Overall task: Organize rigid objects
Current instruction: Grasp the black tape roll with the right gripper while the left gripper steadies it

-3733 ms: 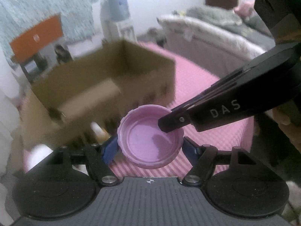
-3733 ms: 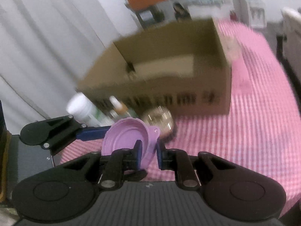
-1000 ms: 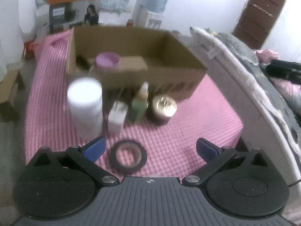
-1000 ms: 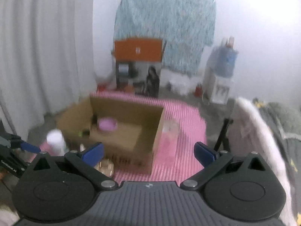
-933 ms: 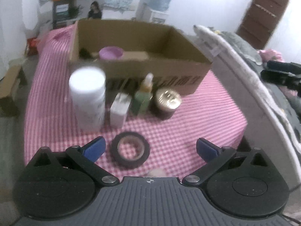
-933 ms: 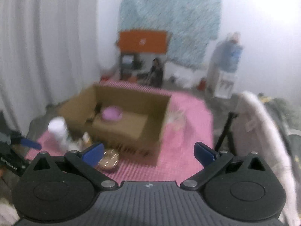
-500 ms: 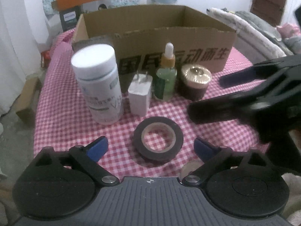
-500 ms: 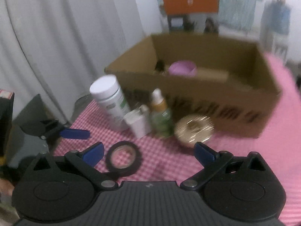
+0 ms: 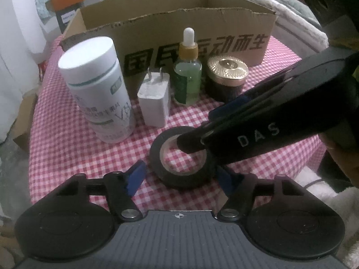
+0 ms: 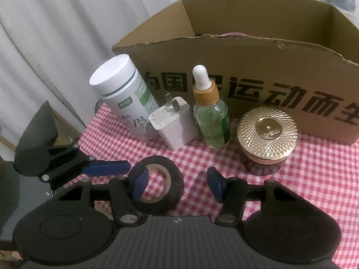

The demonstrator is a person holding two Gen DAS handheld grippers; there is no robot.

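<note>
A black tape roll [image 9: 181, 154] lies flat on the pink checked cloth, close to the front edge; it also shows in the right wrist view [image 10: 157, 186]. My left gripper [image 9: 179, 177] is open, its fingers on either side of the roll. My right gripper [image 10: 177, 185] is open; its left finger sits inside the roll's hole and its right finger outside the roll. Behind stand a white bottle [image 9: 96, 89], a white charger plug [image 9: 154, 100], a green dropper bottle [image 9: 188, 76] and a gold-lidded jar [image 9: 227, 76].
An open cardboard box [image 9: 179, 27] stands behind the row of objects; a pink lid's edge [image 10: 232, 34] shows over its wall. A white curtain [image 10: 56, 44] hangs left. A grey bed [image 9: 296, 6] is at the right.
Both grippers have come down and forward to the tape roll. The right gripper's finger has entered the roll's hole, and the left fingers have narrowed around the roll.
</note>
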